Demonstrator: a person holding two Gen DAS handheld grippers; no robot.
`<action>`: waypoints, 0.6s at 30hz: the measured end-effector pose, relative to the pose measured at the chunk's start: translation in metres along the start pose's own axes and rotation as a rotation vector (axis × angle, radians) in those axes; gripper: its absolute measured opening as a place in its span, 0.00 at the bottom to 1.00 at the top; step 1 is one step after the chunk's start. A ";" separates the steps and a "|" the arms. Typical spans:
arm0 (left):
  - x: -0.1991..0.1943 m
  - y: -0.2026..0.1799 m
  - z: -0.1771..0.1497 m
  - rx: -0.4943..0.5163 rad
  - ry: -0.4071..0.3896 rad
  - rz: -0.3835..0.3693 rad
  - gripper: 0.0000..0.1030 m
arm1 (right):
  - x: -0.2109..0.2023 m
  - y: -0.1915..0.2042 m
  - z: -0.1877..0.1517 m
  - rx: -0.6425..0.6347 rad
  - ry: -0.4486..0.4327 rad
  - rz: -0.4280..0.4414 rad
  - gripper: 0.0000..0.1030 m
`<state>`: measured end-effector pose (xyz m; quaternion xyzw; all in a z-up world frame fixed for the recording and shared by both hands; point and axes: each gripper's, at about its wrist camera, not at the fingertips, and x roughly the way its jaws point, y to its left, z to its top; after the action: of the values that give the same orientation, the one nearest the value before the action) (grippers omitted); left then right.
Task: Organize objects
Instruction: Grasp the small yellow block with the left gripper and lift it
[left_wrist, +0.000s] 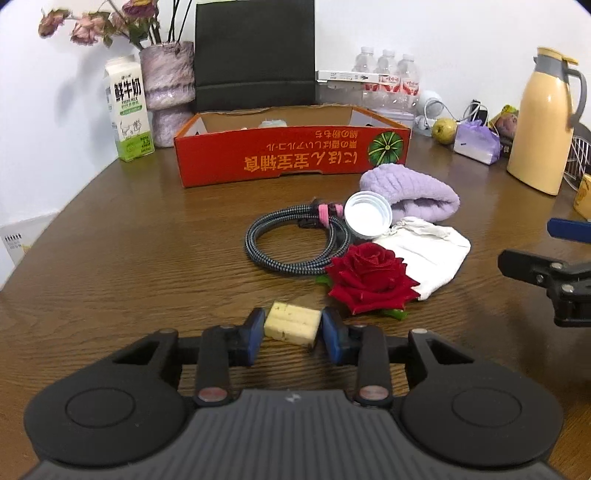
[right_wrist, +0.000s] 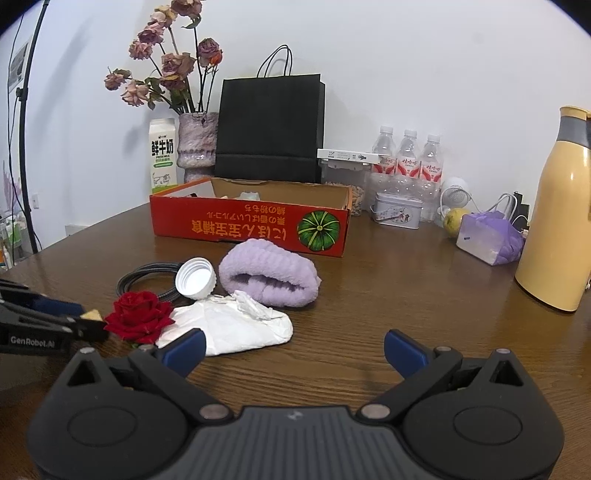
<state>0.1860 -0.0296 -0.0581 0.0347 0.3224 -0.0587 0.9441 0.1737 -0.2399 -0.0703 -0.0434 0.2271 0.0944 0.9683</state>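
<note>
My left gripper (left_wrist: 293, 326) is shut on a pale yellow cheese-like block (left_wrist: 291, 322) low over the brown table (left_wrist: 147, 240); both blue pads press its sides. Just beyond lie a red rose (left_wrist: 371, 280), a coiled braided cable (left_wrist: 295, 240), a white bottle cap (left_wrist: 367, 218), a white cloth pouch (left_wrist: 428, 254) and a rolled purple towel (left_wrist: 410, 194). The open red cardboard box (left_wrist: 291, 155) stands behind them. My right gripper (right_wrist: 293, 350) is open and empty, near the pouch (right_wrist: 229, 328). In the right wrist view the left gripper (right_wrist: 86, 320) shows at far left, beside the rose (right_wrist: 140, 314).
Along the back stand a milk carton (left_wrist: 129, 110), a vase of dried flowers (left_wrist: 168, 92), a black paper bag (left_wrist: 255, 55), water bottles (left_wrist: 388, 77), a yellow thermos jug (left_wrist: 543, 122), a purple tissue pack (left_wrist: 476, 142), a pear (left_wrist: 443, 130) and a tin (right_wrist: 397, 212).
</note>
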 end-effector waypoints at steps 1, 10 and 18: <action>0.000 0.000 -0.001 -0.003 -0.005 -0.001 0.33 | 0.000 0.000 0.000 -0.001 0.002 0.000 1.00; -0.007 0.020 0.009 -0.067 -0.066 0.043 0.33 | 0.003 0.002 0.001 -0.007 0.018 0.003 1.00; -0.004 0.054 0.035 -0.105 -0.141 0.132 0.33 | 0.011 0.005 0.001 -0.024 0.053 0.009 1.00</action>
<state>0.2116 0.0201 -0.0263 0.0020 0.2549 0.0183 0.9668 0.1825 -0.2335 -0.0745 -0.0563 0.2516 0.1005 0.9610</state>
